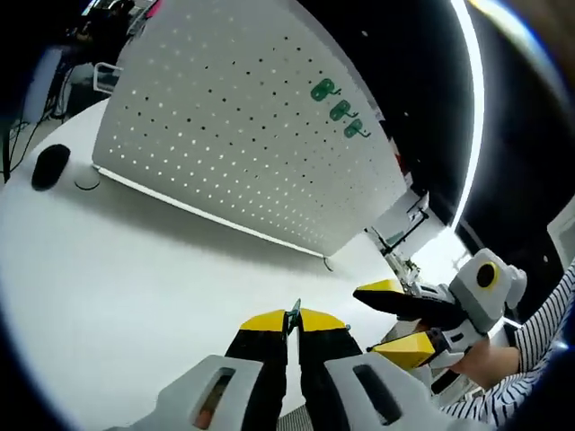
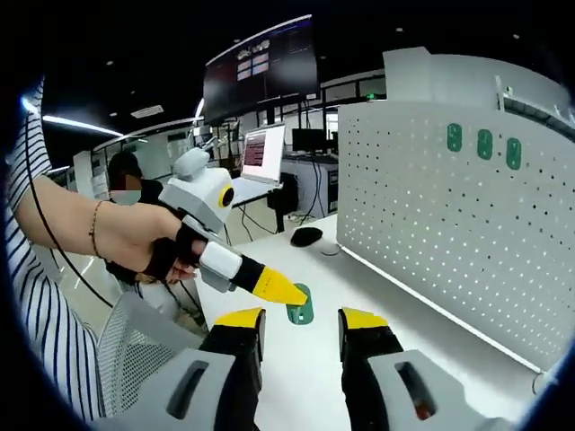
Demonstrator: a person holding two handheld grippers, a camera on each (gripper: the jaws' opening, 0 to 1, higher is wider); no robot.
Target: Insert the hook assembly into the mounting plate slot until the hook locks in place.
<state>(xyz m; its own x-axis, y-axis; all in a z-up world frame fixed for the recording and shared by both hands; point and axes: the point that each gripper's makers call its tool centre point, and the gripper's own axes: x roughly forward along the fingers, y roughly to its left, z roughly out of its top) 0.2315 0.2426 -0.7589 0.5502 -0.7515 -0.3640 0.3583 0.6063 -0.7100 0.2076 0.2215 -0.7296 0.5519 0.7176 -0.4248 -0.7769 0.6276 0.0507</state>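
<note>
A small green hook (image 1: 293, 313) is pinched between the yellow tips of my left gripper (image 1: 294, 321), which is shut on it above the white table (image 1: 135, 269). The white pegboard (image 1: 243, 126) stands upright ahead, with three green hooks (image 1: 340, 109) mounted near its top corner. My right gripper (image 1: 393, 319) comes in from the right, open and holding nothing. In the right gripper view, my right gripper (image 2: 301, 320) is open, and the left gripper (image 2: 286, 293), held in a hand, carries the green hook (image 2: 302, 307) just beyond the right jaws. The pegboard (image 2: 449, 215) with its three hooks (image 2: 485, 144) stands to the right.
A black mouse (image 1: 49, 166) lies on the table left of the pegboard, and appears as the mouse (image 2: 306, 236) near the board's foot. A monitor (image 2: 263, 153) and a seated person (image 2: 126, 184) are behind. A metal frame (image 1: 400, 229) stands beside the board's right edge.
</note>
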